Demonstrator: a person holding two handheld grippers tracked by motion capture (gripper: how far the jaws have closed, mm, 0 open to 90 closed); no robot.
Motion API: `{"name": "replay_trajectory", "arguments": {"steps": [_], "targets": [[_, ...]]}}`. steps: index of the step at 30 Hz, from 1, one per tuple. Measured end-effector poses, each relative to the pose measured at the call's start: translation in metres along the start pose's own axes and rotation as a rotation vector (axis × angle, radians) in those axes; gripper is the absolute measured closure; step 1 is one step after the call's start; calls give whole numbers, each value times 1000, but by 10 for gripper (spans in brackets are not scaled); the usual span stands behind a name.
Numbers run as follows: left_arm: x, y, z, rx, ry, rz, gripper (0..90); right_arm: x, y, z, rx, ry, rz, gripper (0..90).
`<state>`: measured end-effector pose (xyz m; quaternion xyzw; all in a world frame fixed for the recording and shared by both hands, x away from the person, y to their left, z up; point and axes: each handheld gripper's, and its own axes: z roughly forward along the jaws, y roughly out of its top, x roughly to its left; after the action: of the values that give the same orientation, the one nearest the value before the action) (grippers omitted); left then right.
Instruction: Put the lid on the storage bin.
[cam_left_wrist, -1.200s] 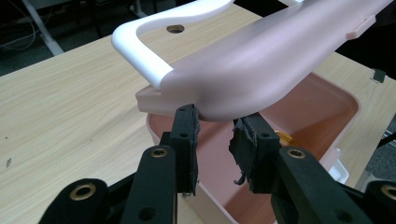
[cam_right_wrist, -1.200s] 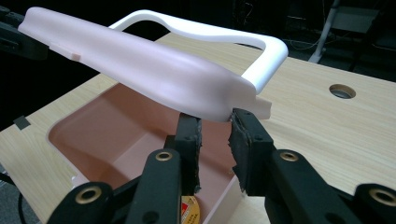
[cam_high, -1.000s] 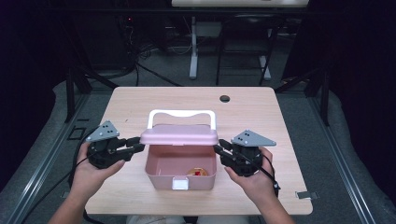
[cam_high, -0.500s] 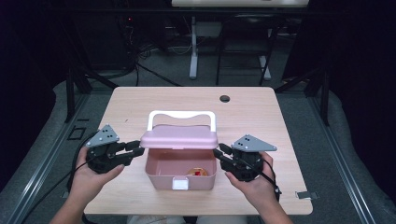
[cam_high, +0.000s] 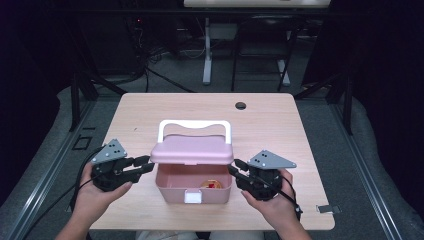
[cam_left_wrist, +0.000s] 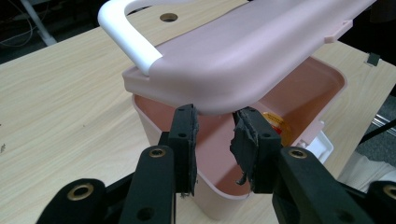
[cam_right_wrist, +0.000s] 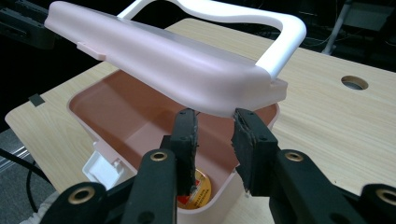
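Your left gripper (cam_high: 144, 164) sits at the lid's (cam_high: 192, 149) nine o'clock, right gripper (cam_high: 234, 167) at three; both are unclenched, tips under its raised ends, long axis running between them.

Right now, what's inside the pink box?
Inside the pink box lies a small round orange thing on the bottom. The half-raised lid covers the back part, so that stays hidden.

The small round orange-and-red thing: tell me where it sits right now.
In the high view the small round thing lies on the floor of the open pink box, toward its front right, near the white latch and under the half-raised lid.
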<state>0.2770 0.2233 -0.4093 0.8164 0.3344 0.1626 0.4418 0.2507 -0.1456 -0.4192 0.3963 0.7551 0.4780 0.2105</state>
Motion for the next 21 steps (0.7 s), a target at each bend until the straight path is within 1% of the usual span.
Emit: {"name": "replay_trajectory", "arguments": {"steps": [12, 21], "targets": [[-7, -10, 2, 17, 9, 12, 686, 2, -11, 0, 21, 9, 8, 694], [-9, -21, 4, 20, -4, -1, 687, 2, -20, 1, 40, 16, 14, 695]]}}
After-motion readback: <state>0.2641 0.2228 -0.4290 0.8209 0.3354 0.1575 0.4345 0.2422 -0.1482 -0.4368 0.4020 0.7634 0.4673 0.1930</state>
